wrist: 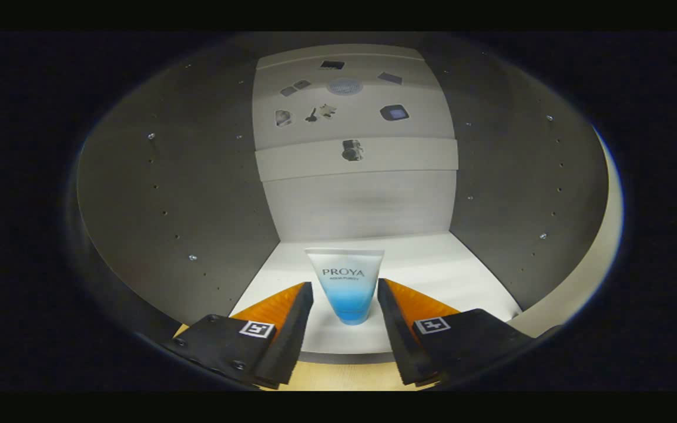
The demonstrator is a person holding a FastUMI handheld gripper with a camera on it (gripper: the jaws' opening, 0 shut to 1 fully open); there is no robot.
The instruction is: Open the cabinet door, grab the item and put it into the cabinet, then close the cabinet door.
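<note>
A white tube (347, 288) that fades to blue near its cap stands upright, cap down, on the white cabinet floor (444, 276), close to the front edge. My gripper (345, 286) is open, with one fingertip on each side of the tube at about mid-height. A narrow gap shows along the tube's lower part on both sides, and I cannot tell whether the tips touch its wider upper part. The fingers reach in over the floor's front edge. The cabinet door is out of sight.
Grey side walls (197, 194) with rows of small holes close in left and right, the right wall (509, 194) equally near. A pale back panel (356, 200) stands beyond the tube. A light wooden surface (344, 376) lies beneath the fingers.
</note>
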